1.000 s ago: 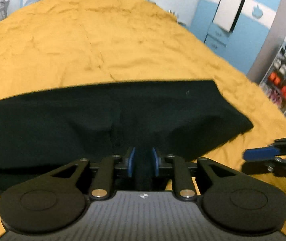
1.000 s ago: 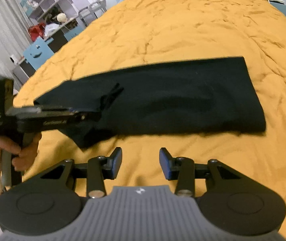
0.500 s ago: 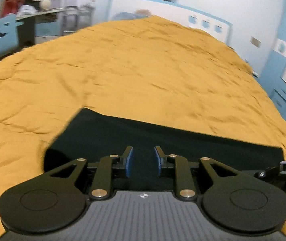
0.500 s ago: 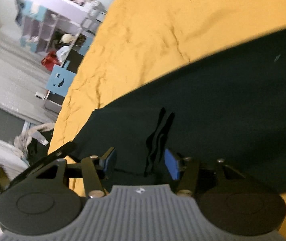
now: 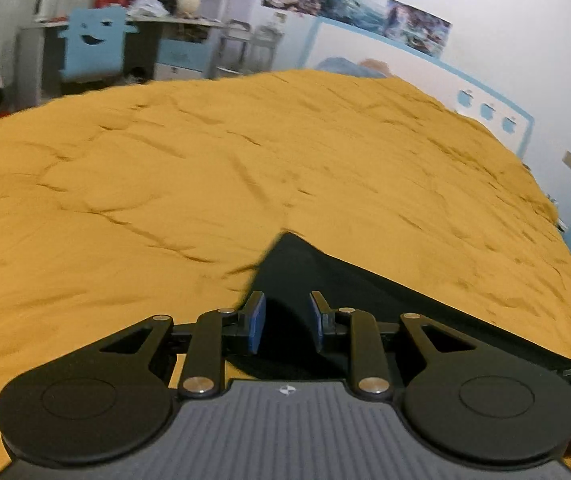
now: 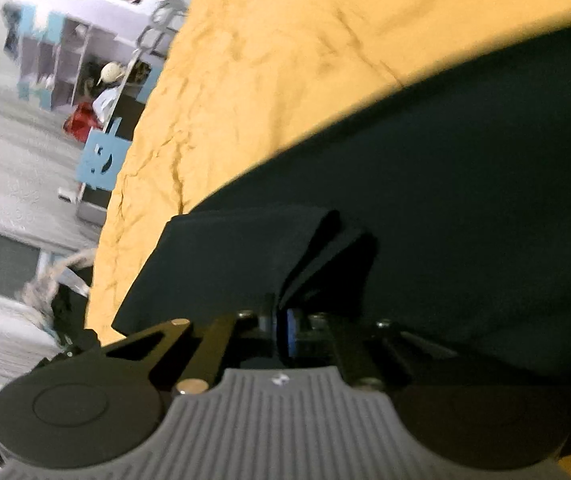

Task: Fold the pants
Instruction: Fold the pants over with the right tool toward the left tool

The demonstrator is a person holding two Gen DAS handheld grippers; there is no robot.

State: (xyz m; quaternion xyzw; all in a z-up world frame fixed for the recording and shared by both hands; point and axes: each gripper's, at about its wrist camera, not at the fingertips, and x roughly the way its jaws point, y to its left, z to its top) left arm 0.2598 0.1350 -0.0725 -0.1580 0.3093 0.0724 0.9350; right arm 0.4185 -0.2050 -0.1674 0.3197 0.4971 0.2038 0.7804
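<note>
The black pants (image 5: 305, 276) lie on the mustard-yellow bedspread (image 5: 205, 168); one pointed corner lies just ahead of the left gripper (image 5: 284, 322), whose blue-padded fingers (image 5: 256, 322) stand parted with dark cloth between them, not pinched; in the right wrist view the pants (image 6: 465, 184) fill the lower right, and the right gripper (image 6: 285, 334) is clamped tight on a bunched fold of them; shelving cubbies (image 6: 65, 64) at the far wall hold small items too blurred to name.
</note>
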